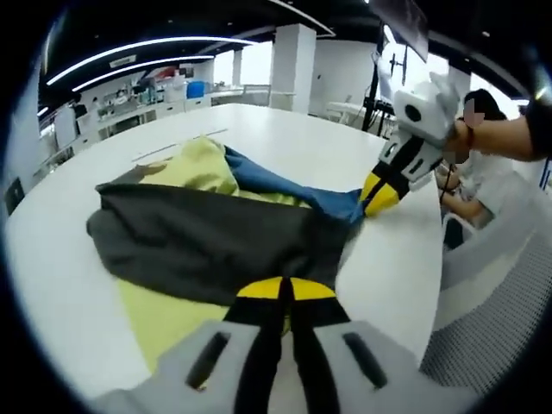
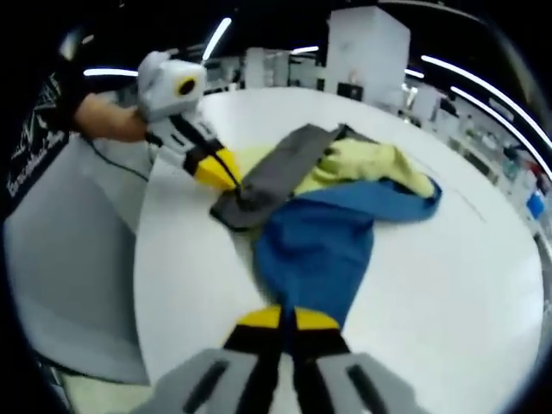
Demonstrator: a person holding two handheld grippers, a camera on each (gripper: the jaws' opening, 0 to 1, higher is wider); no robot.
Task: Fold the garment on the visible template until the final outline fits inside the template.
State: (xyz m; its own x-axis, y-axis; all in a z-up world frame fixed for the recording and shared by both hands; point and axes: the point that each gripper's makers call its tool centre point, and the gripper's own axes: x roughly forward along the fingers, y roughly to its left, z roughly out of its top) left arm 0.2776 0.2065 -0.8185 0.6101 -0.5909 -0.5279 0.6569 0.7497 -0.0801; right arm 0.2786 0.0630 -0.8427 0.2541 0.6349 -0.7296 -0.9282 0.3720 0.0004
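Wide white table (image 1: 285,129), curved at its near edge, running far back toward a bright open-plan room with white columns and ceiling light strips. Spread across the table's near half, a colour-block garment (image 1: 216,233): dark grey panel (image 1: 198,241) nearest in the left gripper view, yellow panel (image 1: 203,164) bunched behind it, blue panel (image 1: 285,185) trailing off to the right. In the right gripper view, the same garment (image 2: 319,216) with the blue panel (image 2: 319,246) nearest, the yellow panel (image 2: 371,164) beyond, the grey panel (image 2: 276,177) as a long strip to the left. Flat yellow-green template sheet (image 1: 159,319) lying under the garment, peeking out at its near edge.

Left gripper (image 1: 285,289), yellow-tipped, jaws pressed together on the near edge of the grey panel; seen from the other side at (image 2: 226,175), tips on the grey strip's end. Right gripper (image 2: 287,317), jaws closed on the near end of the blue panel; seen also at (image 1: 377,198), pinching the blue tip. Person's forearm (image 1: 504,138) behind that gripper.
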